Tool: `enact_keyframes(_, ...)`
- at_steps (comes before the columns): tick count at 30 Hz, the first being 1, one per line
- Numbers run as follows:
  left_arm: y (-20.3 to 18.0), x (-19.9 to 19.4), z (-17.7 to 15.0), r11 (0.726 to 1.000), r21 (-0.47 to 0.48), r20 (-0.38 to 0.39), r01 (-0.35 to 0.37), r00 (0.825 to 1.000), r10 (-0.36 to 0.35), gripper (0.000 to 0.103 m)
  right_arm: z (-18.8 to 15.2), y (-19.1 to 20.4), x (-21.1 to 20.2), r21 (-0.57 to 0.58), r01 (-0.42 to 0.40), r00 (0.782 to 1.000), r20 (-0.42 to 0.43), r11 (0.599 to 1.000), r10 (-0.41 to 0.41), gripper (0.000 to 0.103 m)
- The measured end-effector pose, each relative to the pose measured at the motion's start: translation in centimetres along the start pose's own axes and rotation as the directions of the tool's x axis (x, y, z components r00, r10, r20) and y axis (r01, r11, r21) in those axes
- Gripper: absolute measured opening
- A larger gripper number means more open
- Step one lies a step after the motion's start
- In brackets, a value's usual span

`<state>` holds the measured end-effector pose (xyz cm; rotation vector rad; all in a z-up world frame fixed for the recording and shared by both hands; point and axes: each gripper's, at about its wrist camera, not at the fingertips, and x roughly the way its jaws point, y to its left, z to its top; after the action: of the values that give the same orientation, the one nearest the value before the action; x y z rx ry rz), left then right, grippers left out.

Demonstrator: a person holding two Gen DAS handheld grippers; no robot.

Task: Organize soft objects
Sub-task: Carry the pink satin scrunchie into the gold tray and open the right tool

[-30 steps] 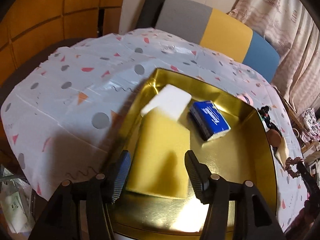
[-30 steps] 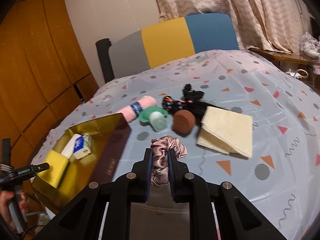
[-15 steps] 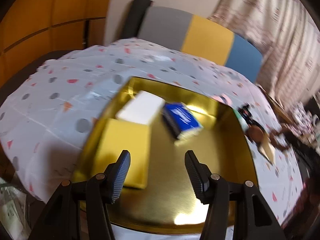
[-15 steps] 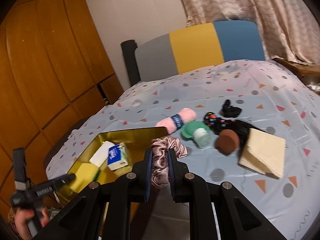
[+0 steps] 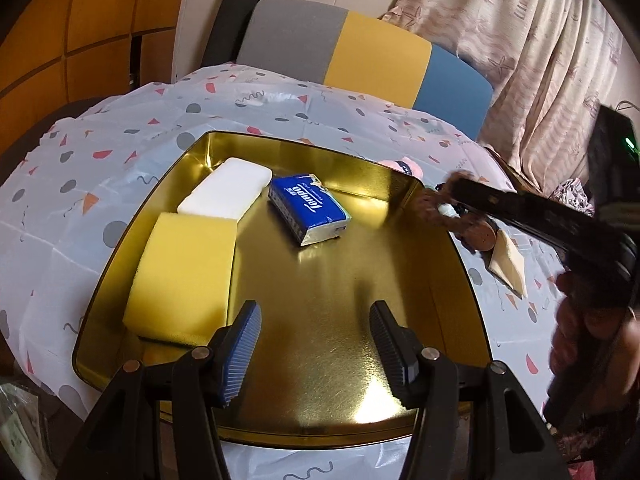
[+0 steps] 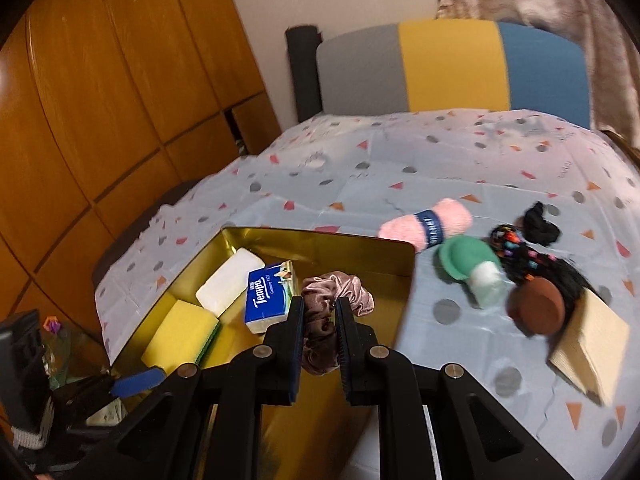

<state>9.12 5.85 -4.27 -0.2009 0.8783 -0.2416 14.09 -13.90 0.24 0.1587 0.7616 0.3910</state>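
Note:
A gold tray [image 5: 320,300] sits on the patterned tablecloth and holds a yellow sponge [image 5: 184,272], a white sponge [image 5: 226,192] and a blue tissue pack [image 5: 308,210]. My left gripper [image 5: 316,344] is open over the tray's bare near floor, nothing between its fingers. My right gripper [image 6: 319,304] is shut on a dusty-pink satin scrunchie [image 6: 352,286], held above the tray's right part [image 6: 320,420]. In the left wrist view the scrunchie [image 5: 430,204] reaches in over the tray's right rim.
To the right of the tray lie pink yarn [image 6: 428,228], a green-capped item [image 6: 464,258], a brown round puff [image 6: 536,306], a beige cloth [image 6: 590,348] and black hair items [image 6: 540,224]. A grey, yellow and blue chair [image 6: 448,64] stands behind the table.
My right gripper carried the scrunchie leftward from above the tablecloth to above the tray. My left gripper drifted right, from over the yellow sponge to over bare tray floor.

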Motion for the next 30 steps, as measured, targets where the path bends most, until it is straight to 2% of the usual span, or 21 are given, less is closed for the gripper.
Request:
enact_keyframes(8,0.1,0.0,0.1,1.0,-0.011,-0.009,0.013,1.0,-0.014,0.057,2.7,1.7,5.5,-0.075,0.019,0.996,-0.083,0.997,-0.025,0.015)
enact_keyframes(15,0.2,0.2,0.2,0.999,-0.024,-0.017,0.029,0.999,-0.029,0.057,3.9,1.5,8.7,-0.049,0.063,0.991,-0.117,0.997,-0.069,0.018)
enact_keyframes(17,0.2,0.2,0.1,0.999,-0.023,-0.018,0.03,0.999,-0.03,0.057,3.9,1.1,9.1,-0.032,0.075,0.989,-0.127,0.997,-0.079,0.024)
enact_keyframes(21,0.2,0.2,0.1,0.999,-0.025,-0.02,0.031,0.999,-0.032,0.057,3.8,0.7,9.0,-0.018,0.097,0.988,-0.122,0.995,-0.098,0.044)
enact_keyframes(25,0.1,0.3,0.0,0.999,-0.022,-0.022,0.029,0.999,-0.03,0.057,3.9,0.7,7.9,-0.039,0.12,0.988,-0.092,0.992,-0.123,0.051)
enact_keyframes(27,0.0,0.3,0.0,0.999,-0.016,-0.023,0.028,0.999,-0.029,0.057,4.0,0.7,7.1,-0.044,0.129,0.989,-0.072,0.991,-0.132,0.059)
enact_keyframes(30,-0.2,0.3,-0.1,0.999,-0.008,-0.024,0.033,0.999,-0.033,0.057,4.1,0.8,6.0,-0.057,0.134,0.989,-0.048,0.989,-0.137,0.059)
